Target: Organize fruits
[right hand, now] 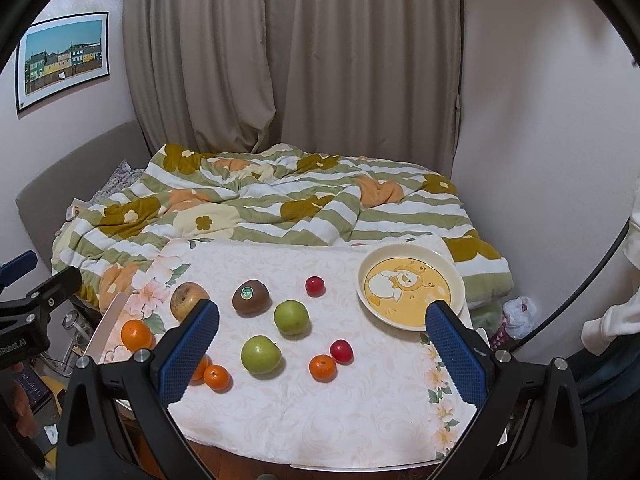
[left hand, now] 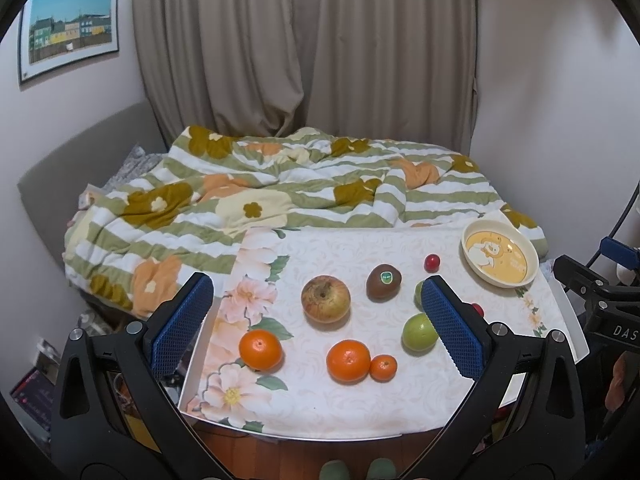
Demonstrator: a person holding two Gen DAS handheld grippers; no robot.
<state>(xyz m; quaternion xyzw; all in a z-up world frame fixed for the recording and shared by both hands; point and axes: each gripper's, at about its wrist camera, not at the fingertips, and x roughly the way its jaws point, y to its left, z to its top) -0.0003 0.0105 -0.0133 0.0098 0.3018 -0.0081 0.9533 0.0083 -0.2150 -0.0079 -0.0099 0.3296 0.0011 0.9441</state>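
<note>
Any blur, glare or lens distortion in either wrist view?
Left wrist view: sharp, strong fisheye bending the curtain and dark corners; soft shadows under the apple. Right wrist view: same distortion, even indoor light, no glare on the plate.

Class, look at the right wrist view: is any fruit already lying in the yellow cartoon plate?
No. The plate holds only its printed cartoon, and every fruit, including the kiwi, lies on the tablecloth.

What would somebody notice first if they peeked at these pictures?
Probably the bright round fruit scattered over the white flowery tablecloth: shiny orange tangerines, two smooth green apples and a fuzzy brown kiwi with a sticker. Next, the empty cream plate with a yellow cartoon duck at the table's far right corner. Behind it all lies a rumpled green-striped flower blanket.
</note>
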